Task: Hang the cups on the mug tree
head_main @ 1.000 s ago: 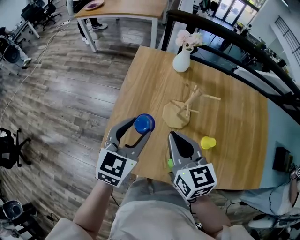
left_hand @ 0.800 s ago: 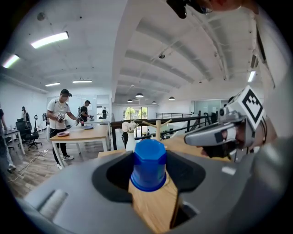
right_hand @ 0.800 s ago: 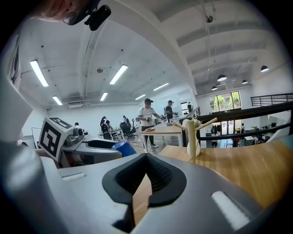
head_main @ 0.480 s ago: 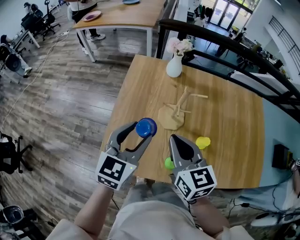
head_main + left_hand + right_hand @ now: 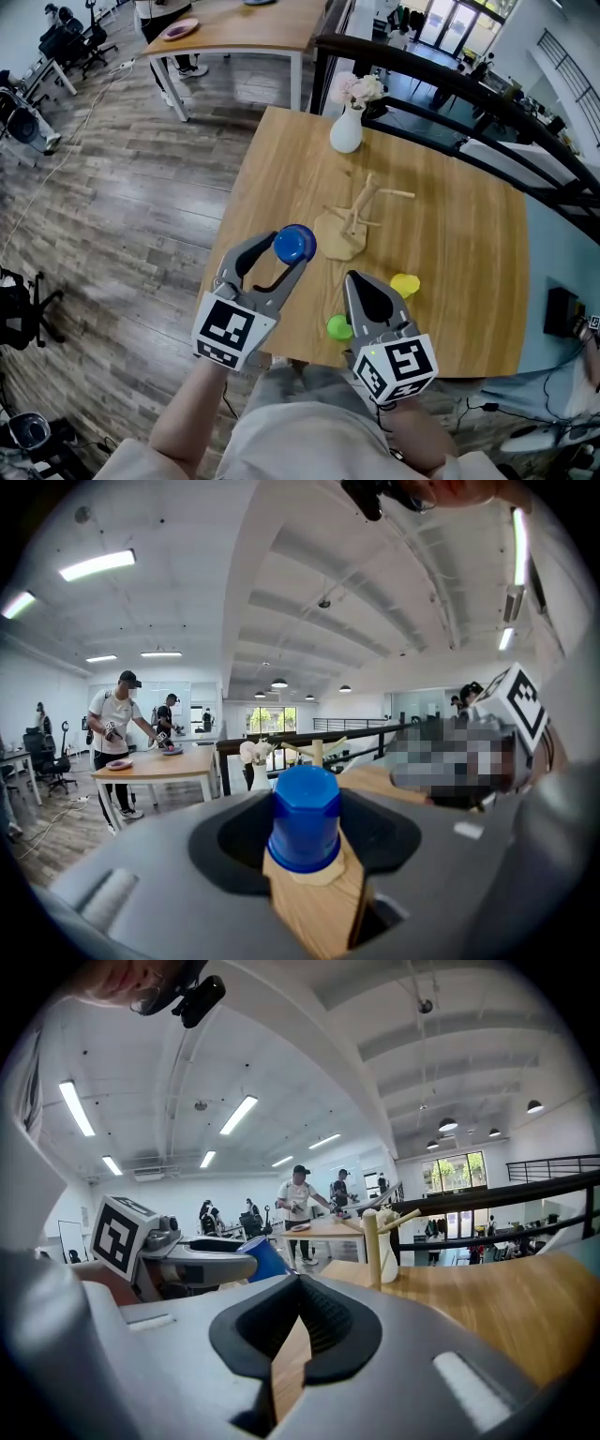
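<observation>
Over the near part of the table [image 5: 450, 234], in the head view, I see the left gripper [image 5: 284, 253] with its jaws spread wide and clamped on the blue cup [image 5: 294, 244], which sits right at their tips and is held above the wood. Beside it, the right gripper [image 5: 352, 279] has its jaws pressed together with nothing in them. A green cup [image 5: 337, 327] lies on the table just left of the right jaws, close to their base. A yellow cup [image 5: 405, 285] lies just beyond and to the right of their tip. The mug tree [image 5: 356, 217] stands ahead of both pairs of jaws, roughly between their lines, and a white vase [image 5: 346, 131] of flowers stands farther ahead.

Left gripper view: the blue cup fills the gap between the jaws, gripped on both sides. The top of the mug tree and the vase show just above it, straight ahead.

Right gripper view: the jaws meet along a closed seam, empty. The mug tree's post rises ahead and slightly right of them, and the left gripper with its blue cup shows off to their left
</observation>
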Tool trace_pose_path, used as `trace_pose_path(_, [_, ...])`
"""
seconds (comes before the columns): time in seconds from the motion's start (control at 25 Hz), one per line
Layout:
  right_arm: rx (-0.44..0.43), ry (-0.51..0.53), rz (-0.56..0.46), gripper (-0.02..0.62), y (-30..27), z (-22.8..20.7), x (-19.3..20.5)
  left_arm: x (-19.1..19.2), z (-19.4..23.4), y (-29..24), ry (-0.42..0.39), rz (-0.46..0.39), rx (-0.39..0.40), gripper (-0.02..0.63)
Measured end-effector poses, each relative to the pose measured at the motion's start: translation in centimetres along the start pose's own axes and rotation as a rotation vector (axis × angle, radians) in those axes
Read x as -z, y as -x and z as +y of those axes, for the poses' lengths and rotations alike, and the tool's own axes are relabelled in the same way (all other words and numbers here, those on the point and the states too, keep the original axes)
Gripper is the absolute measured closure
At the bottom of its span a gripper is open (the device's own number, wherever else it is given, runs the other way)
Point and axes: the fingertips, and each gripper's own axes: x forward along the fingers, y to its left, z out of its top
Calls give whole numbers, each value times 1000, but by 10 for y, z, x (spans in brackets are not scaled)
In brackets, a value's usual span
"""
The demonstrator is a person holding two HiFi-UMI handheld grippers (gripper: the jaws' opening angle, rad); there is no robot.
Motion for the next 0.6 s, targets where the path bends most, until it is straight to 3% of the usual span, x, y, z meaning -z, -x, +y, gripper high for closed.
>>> trace_pose_path(0.6, [67, -38, 24, 594, -18, -44, -5, 19, 23, -80, 15, 56, 39, 391])
